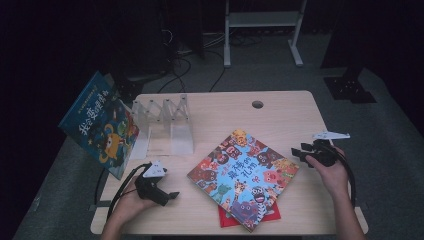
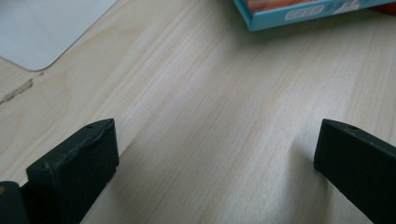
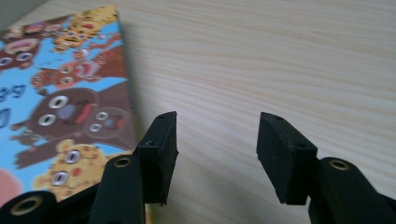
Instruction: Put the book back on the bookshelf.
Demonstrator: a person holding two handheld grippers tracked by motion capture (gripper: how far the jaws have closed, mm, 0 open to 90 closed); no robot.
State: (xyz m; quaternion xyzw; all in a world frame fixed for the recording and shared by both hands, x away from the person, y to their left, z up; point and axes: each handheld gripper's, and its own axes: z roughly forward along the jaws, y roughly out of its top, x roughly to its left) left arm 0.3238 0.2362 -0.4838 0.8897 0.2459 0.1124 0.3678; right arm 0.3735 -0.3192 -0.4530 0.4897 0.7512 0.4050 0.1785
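Nearest, the left gripper (image 1: 159, 191) hovers low over the bare wooden surface (image 1: 280, 112) at the near left, its jaws spread wide with nothing between them. Just right of it, in the middle, lies the monster picture book (image 1: 243, 176), flat and turned corner-on, stacked on a red book (image 1: 266, 215) whose corner pokes out at the near side. At the book's right corner the right gripper (image 1: 299, 153) points in toward it, jaws about half open and empty, the cover's edge just beside its left jaw in the right gripper view.

The top book looks like a thin, stiff, glossy picture book: probably light, but slippery on the cover and lying too flat to pinch from above. A hold on an overhanging corner or free edge, one jaw beneath and one on top, seems best.

Farther off at the left stands a clear book rack (image 1: 167, 122), and a blue book (image 1: 100, 125) leans beside it.
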